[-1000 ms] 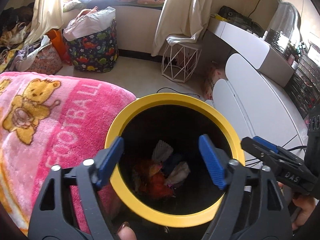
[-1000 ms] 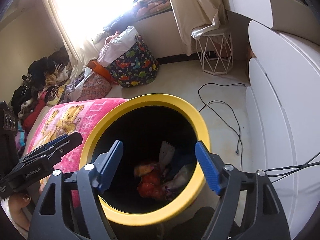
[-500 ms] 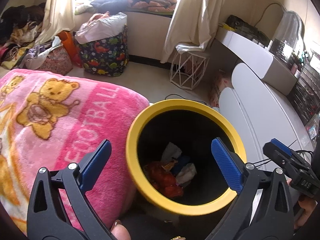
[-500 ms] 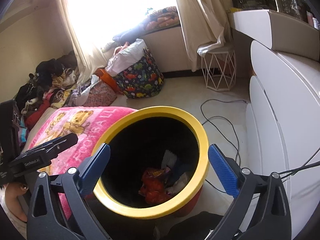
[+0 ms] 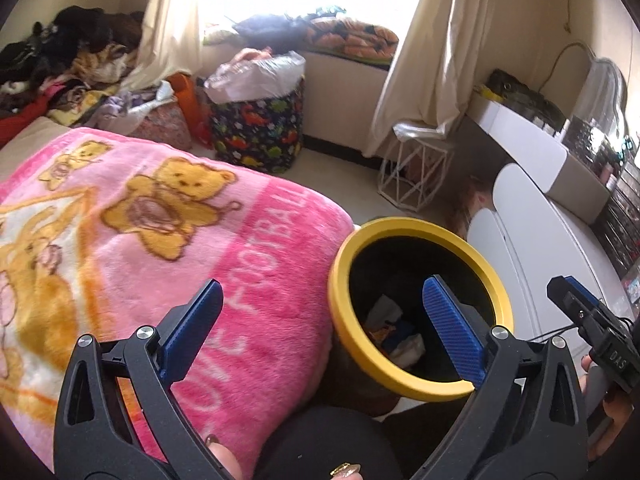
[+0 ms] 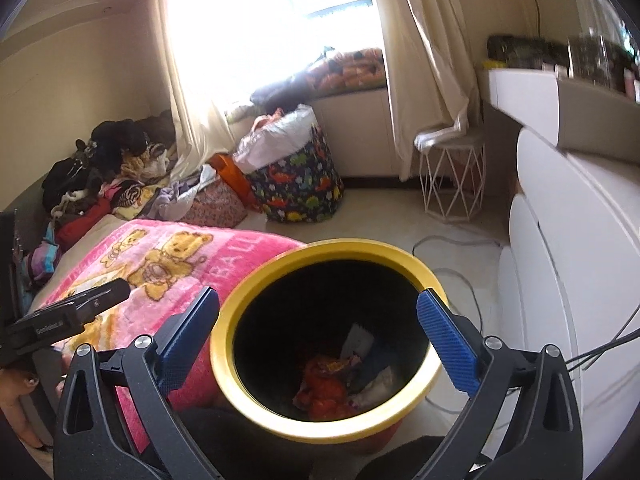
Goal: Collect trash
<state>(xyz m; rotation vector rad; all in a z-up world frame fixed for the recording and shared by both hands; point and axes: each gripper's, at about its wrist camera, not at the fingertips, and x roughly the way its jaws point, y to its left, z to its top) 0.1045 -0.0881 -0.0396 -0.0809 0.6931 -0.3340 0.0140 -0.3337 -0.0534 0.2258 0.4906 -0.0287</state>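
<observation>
A black bin with a yellow rim [image 5: 404,225] [image 6: 256,280] stands on the floor beside the bed. Inside lie several wrappers: orange and white trash [image 6: 325,388] [image 5: 402,338]. My left gripper [image 5: 320,330] is open and empty, raised above the pink blanket [image 5: 160,216] and the bin's left rim. My right gripper [image 6: 320,338] is open and empty, above the bin's mouth. The right gripper also shows at the right edge of the left wrist view [image 5: 588,328]; the left one shows at the left of the right wrist view [image 6: 68,318].
A white dresser [image 6: 580,264] stands right of the bin, with cables [image 6: 452,276] on the floor. A dinosaur-print laundry basket [image 5: 260,136], a white wire stool [image 5: 416,176] and piled clothes [image 6: 108,176] lie toward the window wall.
Both grippers have risen and pulled back from the bin and opened wider. The left one has swung left over the pink blanket.
</observation>
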